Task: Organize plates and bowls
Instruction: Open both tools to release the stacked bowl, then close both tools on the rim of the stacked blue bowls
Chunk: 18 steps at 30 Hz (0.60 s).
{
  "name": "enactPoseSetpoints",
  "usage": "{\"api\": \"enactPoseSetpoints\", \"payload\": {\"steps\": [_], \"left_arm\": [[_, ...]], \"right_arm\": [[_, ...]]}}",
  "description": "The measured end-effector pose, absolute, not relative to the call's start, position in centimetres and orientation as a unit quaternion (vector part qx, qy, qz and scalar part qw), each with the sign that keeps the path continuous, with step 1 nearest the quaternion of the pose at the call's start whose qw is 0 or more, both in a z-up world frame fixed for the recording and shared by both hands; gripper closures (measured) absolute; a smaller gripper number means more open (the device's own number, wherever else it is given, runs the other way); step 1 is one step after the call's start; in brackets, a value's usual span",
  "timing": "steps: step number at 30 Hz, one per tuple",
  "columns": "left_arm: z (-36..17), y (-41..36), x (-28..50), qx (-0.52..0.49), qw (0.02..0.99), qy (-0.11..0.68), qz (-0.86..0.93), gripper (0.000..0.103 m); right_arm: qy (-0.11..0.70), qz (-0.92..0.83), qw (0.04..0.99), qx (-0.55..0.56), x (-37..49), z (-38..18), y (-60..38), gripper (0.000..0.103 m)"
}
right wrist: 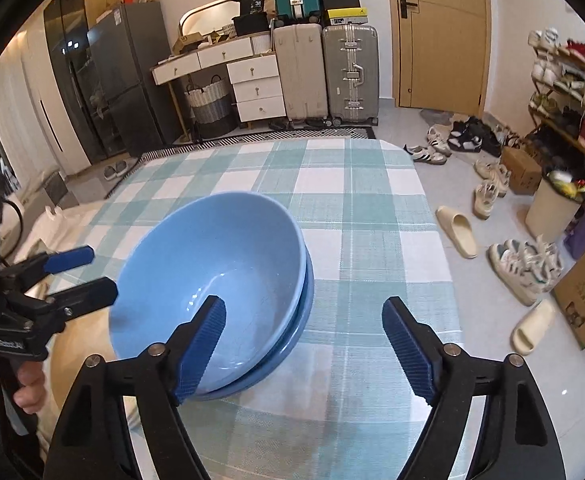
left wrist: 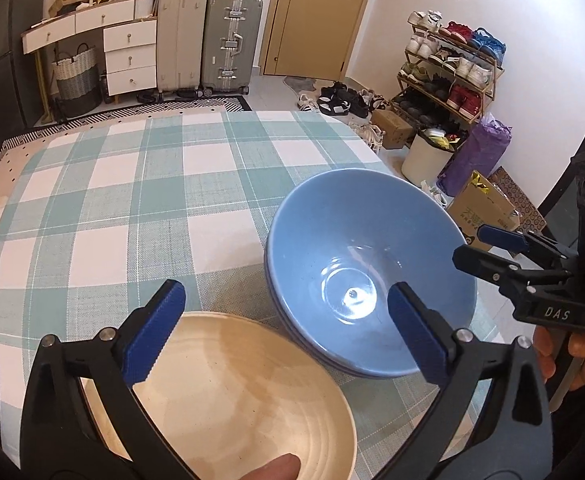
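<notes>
Blue bowls (left wrist: 368, 268) sit nested in a stack on the checked tablecloth (left wrist: 132, 200). A cream plate (left wrist: 232, 392) lies just left of the stack, at the near edge. My left gripper (left wrist: 286, 332) hangs open above the gap between plate and bowls, nothing between its pads. In the right wrist view the same bowl stack (right wrist: 212, 280) fills the middle left, and my right gripper (right wrist: 304, 348) is open over its near right side, gripping nothing. The right gripper (left wrist: 488, 248) also shows beside the bowls' right rim. The left gripper (right wrist: 80, 276) shows at their left rim.
The table's right edge (right wrist: 432, 240) drops to a floor strewn with slippers and sneakers (right wrist: 524, 268). A shoe rack (left wrist: 448, 76), a white bin (left wrist: 424, 156) and cardboard boxes (left wrist: 480, 208) stand to the right. Suitcases (left wrist: 228, 44) and a drawer unit (left wrist: 128, 56) line the far wall.
</notes>
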<state>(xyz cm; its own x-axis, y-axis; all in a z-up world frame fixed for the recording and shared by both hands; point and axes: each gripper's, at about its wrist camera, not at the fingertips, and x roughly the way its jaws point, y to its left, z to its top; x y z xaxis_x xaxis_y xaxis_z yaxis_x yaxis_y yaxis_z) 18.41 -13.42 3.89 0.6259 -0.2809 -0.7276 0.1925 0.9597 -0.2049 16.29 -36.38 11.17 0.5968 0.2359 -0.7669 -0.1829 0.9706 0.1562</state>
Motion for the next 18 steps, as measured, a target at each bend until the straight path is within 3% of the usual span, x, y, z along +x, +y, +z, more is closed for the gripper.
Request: {"api": "enactPoseSetpoints", "payload": {"steps": [14, 18], "left_arm": [[2.3, -13.3, 20.7, -0.069, 0.890, 0.432, -0.133, 0.003], [1.4, -13.4, 21.5, -0.080, 0.881, 0.444, -0.144, 0.008]], "right_arm": [[0.451, 0.132, 0.880, 0.067, 17.2, 8.9, -37.3, 0.020], [0.455, 0.150, 0.874, 0.086, 17.3, 8.1, -37.3, 0.031]]}}
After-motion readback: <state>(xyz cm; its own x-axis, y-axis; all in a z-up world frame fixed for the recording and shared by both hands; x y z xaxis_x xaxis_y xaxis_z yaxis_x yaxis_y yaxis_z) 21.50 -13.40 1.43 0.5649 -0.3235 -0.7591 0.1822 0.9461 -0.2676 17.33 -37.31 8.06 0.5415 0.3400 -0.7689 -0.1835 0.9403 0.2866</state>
